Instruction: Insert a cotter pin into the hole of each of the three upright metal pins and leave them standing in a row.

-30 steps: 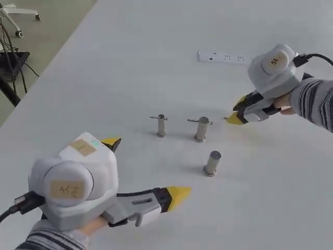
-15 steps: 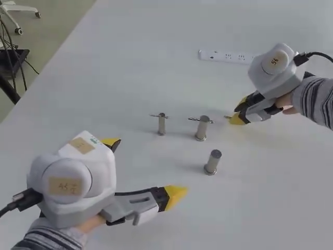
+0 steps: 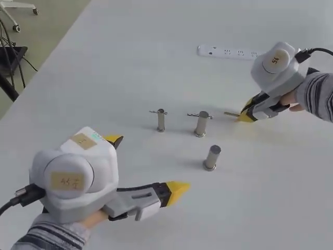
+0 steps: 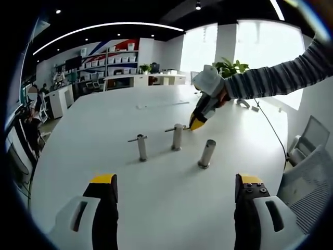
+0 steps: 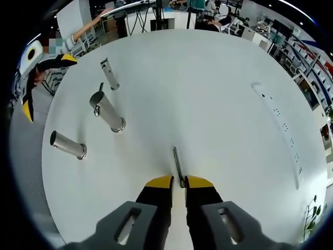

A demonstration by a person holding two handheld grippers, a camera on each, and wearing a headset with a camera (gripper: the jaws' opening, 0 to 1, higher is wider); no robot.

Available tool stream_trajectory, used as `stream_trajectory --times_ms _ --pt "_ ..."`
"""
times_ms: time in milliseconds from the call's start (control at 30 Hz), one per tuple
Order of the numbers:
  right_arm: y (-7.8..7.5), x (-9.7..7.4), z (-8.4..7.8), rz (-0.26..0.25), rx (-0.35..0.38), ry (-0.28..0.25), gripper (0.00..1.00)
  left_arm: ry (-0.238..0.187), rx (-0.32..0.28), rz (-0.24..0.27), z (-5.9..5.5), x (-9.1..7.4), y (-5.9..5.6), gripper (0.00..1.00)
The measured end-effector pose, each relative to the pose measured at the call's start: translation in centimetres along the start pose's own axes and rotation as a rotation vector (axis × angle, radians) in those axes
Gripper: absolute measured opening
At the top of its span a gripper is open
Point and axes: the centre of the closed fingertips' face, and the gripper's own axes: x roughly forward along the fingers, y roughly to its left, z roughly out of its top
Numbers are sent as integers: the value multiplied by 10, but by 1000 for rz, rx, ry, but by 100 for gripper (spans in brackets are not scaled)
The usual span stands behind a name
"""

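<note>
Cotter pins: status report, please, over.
Left gripper open, hovering. Right gripper shut on thin metal cotter pin. Left upright silver metal pin and middle one fitted; front pin bare. White power strip far off, clear.

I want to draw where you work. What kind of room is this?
Probably a big open office or workshop: a long white table, shelves of boxes on the far wall, and an office chair beside the table.
</note>
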Motion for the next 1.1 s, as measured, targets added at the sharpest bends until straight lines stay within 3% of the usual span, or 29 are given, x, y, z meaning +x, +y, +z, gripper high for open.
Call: stream_trajectory --times_ms 100,567,800,967,1000,1100 --pt "2 0 1 9 -38 2 0 0 -1 -1 1 0 0 92" --pt "2 1 -1 -1 -83 30 0 8 -5 -1 -2 -3 0 89" --pt "8 -5 5 -1 -84 0 0 3 -2 -4 2 -8 2 84" --pt "11 -19 17 -24 -80 -47 0 0 -5 1 2 -10 2 82" --pt "13 -24 20 -27 -80 -59 0 23 -12 -6 0 -11 2 80" --pt "16 -34 26 -43 -105 -78 0 4 -25 -22 6 -10 1 78"
